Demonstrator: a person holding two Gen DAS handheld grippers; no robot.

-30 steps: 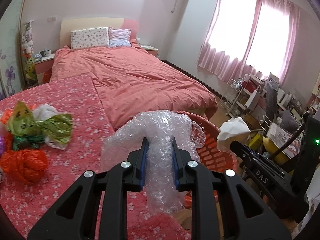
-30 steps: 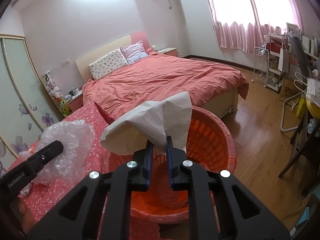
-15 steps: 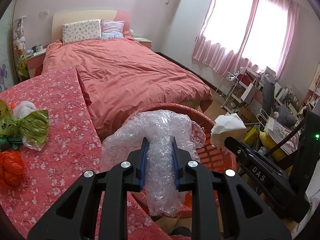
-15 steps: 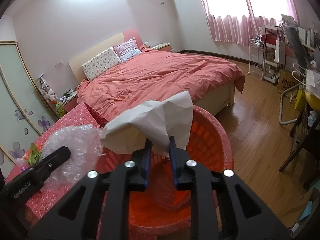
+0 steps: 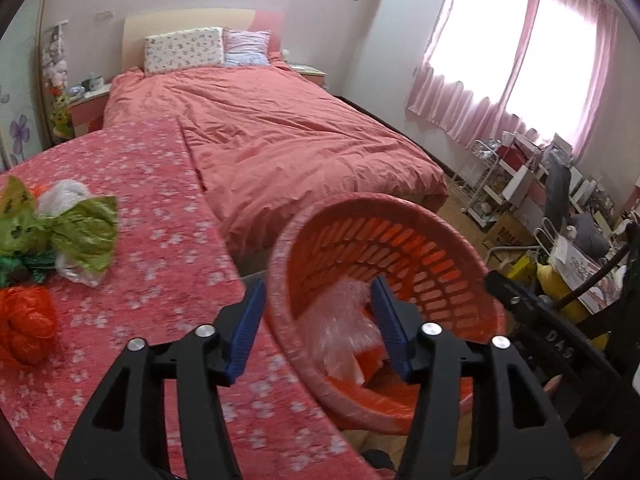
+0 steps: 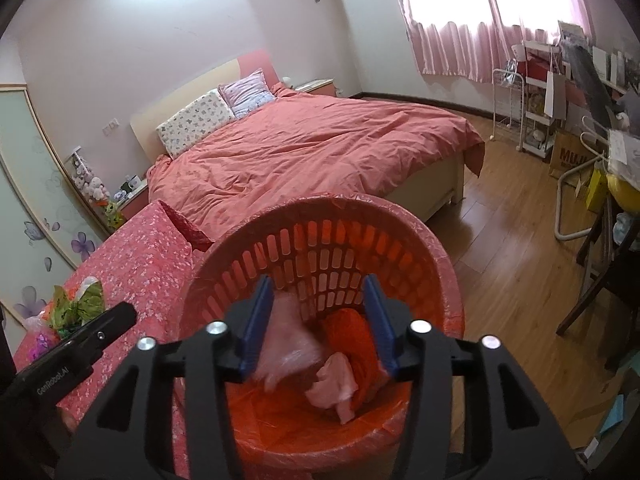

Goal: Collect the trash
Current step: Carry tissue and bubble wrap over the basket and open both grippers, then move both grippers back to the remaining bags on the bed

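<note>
Both grippers gape wide, empty, above the round orange slatted plastic basket (image 6: 320, 248).
Left gripper (image 5: 318, 316) reads "GenRobot.AI"; right gripper (image 6: 318, 320) "DAS"; clear bubble wrap (image 5: 344, 328) lies below.

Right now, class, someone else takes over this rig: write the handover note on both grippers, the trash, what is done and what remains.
Left gripper: open, empty, over the basket.
Right gripper: open, empty, also over it.
Done: bubble wrap and tissue lie in the basket.
Left: the pile of bags on the table beside the bed, left of the basket.
</note>
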